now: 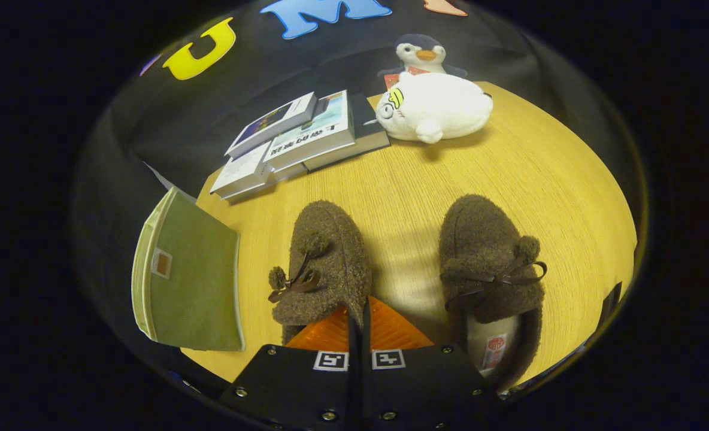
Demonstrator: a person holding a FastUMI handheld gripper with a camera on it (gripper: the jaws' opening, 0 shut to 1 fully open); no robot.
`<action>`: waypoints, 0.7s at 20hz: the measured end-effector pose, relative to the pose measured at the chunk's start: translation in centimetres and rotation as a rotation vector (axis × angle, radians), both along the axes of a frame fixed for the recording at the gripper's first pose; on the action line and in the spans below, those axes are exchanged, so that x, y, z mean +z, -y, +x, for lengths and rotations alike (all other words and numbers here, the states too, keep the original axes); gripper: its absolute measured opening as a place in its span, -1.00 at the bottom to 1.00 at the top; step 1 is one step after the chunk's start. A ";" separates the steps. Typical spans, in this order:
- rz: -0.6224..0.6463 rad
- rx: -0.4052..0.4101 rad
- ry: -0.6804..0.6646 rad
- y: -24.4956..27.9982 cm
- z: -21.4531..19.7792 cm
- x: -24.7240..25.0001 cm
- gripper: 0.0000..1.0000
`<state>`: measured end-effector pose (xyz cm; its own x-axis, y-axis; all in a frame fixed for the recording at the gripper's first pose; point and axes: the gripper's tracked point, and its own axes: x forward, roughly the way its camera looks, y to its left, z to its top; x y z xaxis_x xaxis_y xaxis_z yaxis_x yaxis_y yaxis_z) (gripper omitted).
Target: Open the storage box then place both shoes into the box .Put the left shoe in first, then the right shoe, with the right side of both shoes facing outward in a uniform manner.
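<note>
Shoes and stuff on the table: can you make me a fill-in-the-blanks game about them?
1. The hand-held gripper has its orange fingers ____ together, holding nothing.
2. The two brown shoes stand on the ____ table.
3. The green storage box beside the shoes has its lid ____.
4. The white plush toy lies next to a pile of ____.

Missing words: shut, wooden, closed, books.
</note>
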<state>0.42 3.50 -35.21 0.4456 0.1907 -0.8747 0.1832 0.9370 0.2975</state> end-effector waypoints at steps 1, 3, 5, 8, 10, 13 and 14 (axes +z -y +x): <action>0.011 -0.005 0.004 -0.3 0.3 0.9 -1.00; 0.027 -0.010 0.020 -0.9 0.9 2.6 -1.00; 0.038 -0.008 0.043 -1.6 1.4 4.5 -0.99; 0.047 0.003 0.071 -3.1 2.1 7.0 -1.00; 0.061 0.023 0.099 -4.5 2.8 8.8 -1.00; 0.071 0.073 0.153 -7.0 3.7 11.5 -1.00; 0.071 0.089 0.168 -8.1 4.0 12.4 -1.00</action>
